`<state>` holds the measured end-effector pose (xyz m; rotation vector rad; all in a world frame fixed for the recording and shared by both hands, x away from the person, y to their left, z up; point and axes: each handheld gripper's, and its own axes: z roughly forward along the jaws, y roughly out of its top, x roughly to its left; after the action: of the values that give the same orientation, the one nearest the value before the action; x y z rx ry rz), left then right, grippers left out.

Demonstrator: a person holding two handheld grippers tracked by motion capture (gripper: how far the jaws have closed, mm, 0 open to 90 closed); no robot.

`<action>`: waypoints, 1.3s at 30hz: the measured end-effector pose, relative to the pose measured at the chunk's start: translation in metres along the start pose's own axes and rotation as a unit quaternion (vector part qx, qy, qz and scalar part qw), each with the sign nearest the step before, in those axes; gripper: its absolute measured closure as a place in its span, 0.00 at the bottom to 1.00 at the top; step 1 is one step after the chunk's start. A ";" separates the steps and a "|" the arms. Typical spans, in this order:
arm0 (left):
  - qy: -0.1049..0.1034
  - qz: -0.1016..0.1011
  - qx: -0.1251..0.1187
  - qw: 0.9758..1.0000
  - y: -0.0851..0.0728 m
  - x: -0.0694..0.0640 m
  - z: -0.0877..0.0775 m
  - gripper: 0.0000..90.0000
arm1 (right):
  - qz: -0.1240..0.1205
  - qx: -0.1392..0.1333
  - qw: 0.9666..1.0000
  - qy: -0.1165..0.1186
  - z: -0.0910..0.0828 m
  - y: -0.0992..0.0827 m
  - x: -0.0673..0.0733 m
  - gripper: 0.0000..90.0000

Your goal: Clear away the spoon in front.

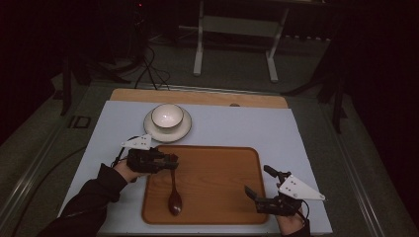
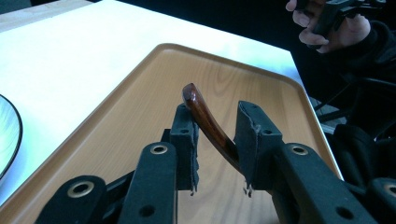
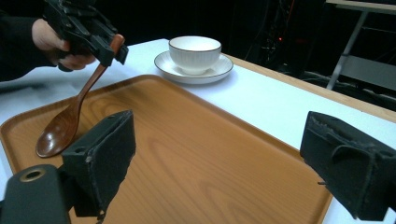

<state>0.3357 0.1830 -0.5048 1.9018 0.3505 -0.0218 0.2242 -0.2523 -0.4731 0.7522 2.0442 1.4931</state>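
A dark brown wooden spoon (image 1: 174,195) lies with its bowl on the wooden tray (image 1: 217,173), handle raised toward the tray's left rim. My left gripper (image 1: 173,161) is at that handle end. In the left gripper view the handle (image 2: 205,116) stands between the two pads of the left gripper (image 2: 218,126), leaning at one pad with a gap beside it, so the jaws are open. My right gripper (image 1: 257,180) hovers wide open over the tray's right edge, and nothing sits between its pads in the right gripper view (image 3: 224,154). There the spoon (image 3: 65,126) slants up to the left gripper (image 3: 109,49).
A white bowl (image 1: 167,116) sits on a white saucer (image 1: 153,129) just beyond the tray's far left corner, on the pale tabletop (image 1: 247,126). A wooden strip runs along the table's far edge. Cables and a stand's legs are on the dark floor behind.
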 end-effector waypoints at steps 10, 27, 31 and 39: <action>0.030 0.021 0.005 0.999 -0.007 0.000 0.007 0.69 | 0.000 0.001 1.000 0.000 0.000 0.000 0.000 0.12; 0.109 -0.023 0.035 0.993 -0.019 0.014 0.013 0.61 | -0.001 0.002 1.000 0.003 0.001 0.000 0.000 0.12; 0.124 -0.033 0.046 0.991 -0.022 0.018 0.015 0.61 | 0.000 0.003 1.000 0.004 0.001 -0.001 0.000 0.12; 0.148 -0.052 0.071 0.985 -0.023 0.026 0.025 0.61 | 0.002 0.006 1.000 0.007 0.002 -0.001 0.000 0.12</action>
<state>0.3587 0.1732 -0.5393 2.0286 0.6649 0.1723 0.2252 -0.2515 -0.4745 0.7518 2.0638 1.4938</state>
